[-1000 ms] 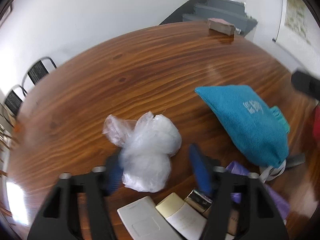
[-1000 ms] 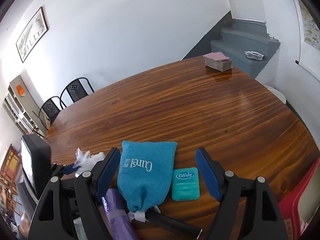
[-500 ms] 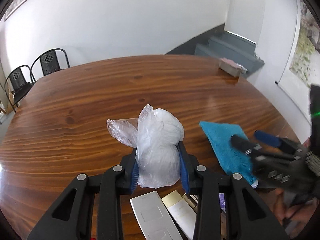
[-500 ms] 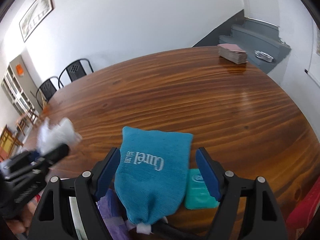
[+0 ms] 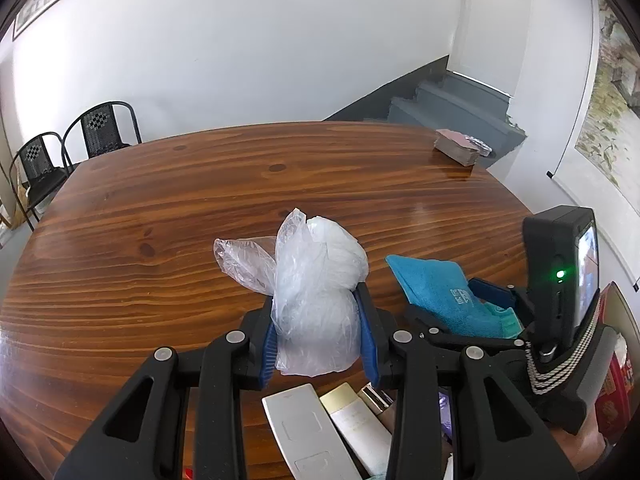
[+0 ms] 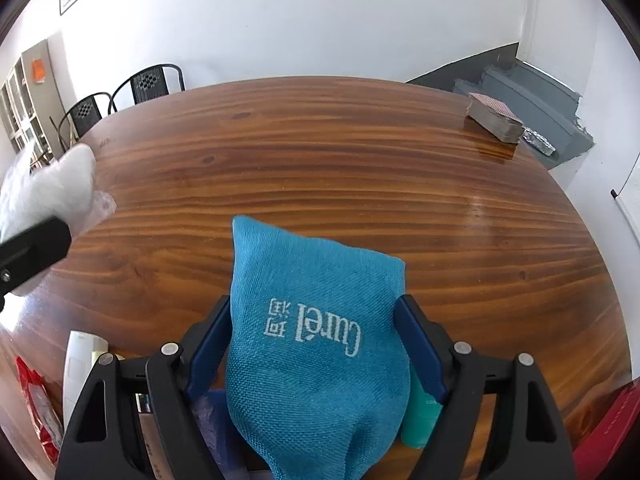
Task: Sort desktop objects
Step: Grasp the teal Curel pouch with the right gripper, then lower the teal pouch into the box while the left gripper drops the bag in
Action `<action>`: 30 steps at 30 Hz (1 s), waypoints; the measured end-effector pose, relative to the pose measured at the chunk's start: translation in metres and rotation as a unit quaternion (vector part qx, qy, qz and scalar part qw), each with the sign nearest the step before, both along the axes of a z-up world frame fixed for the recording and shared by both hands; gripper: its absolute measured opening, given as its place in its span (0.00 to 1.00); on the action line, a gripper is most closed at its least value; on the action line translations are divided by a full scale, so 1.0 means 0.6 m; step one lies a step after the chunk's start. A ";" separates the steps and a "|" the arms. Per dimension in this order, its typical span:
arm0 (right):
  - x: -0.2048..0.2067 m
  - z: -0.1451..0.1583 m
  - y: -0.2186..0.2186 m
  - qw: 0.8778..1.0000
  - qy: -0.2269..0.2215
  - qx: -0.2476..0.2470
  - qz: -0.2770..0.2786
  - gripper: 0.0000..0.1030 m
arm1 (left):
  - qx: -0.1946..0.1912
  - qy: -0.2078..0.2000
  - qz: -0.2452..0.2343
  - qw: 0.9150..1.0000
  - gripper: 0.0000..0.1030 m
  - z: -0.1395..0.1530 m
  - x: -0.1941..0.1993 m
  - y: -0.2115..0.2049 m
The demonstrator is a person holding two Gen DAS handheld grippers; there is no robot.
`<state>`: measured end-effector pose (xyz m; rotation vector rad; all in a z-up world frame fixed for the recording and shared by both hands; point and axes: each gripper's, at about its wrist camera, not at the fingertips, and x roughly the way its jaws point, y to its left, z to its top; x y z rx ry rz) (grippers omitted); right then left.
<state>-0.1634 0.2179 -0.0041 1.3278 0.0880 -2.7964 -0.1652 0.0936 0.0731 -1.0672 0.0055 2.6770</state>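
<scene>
My left gripper [image 5: 316,314] is shut on a clear plastic bag [image 5: 316,276] stuffed with white material and holds it just above the wooden table [image 5: 180,200]. In the right wrist view the same bag [image 6: 52,188] shows at the far left. A teal cloth pouch [image 6: 312,380] printed "Curel" lies on the table, and my right gripper [image 6: 314,308] stands open astride it, one blue pad close to each side. The left wrist view shows the pouch [image 5: 432,284] and the right gripper [image 5: 452,308] to the right of the bag.
A white remote [image 5: 308,428] and a cream tube [image 5: 356,420] lie at the near edge. A green floss box [image 6: 420,412] and a purple roll [image 6: 212,420] sit beside the pouch. A red packet [image 6: 36,400] lies near left, a card stack [image 6: 496,120] far right, chairs [image 5: 100,128] beyond.
The left gripper closed on the plastic bag and raised it off the table. The right gripper came down and forward until its fingers straddle the teal pouch.
</scene>
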 end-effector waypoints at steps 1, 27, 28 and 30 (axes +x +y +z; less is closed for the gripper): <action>0.000 -0.001 0.001 1.000 0.002 0.004 -0.002 0.67 | 0.000 0.001 -0.002 1.000 0.36 0.002 0.004 0.000; 0.151 0.159 0.044 0.979 0.145 -0.144 -0.020 0.21 | 0.044 0.063 -0.022 0.997 0.36 0.084 0.076 -0.006; 0.162 0.169 0.048 0.976 0.155 -0.149 -0.021 0.21 | 0.046 0.065 -0.023 0.997 0.36 0.087 0.081 -0.005; 0.179 0.187 0.056 0.972 0.172 -0.156 -0.023 0.21 | 0.048 0.069 -0.025 0.996 0.36 0.092 0.090 -0.004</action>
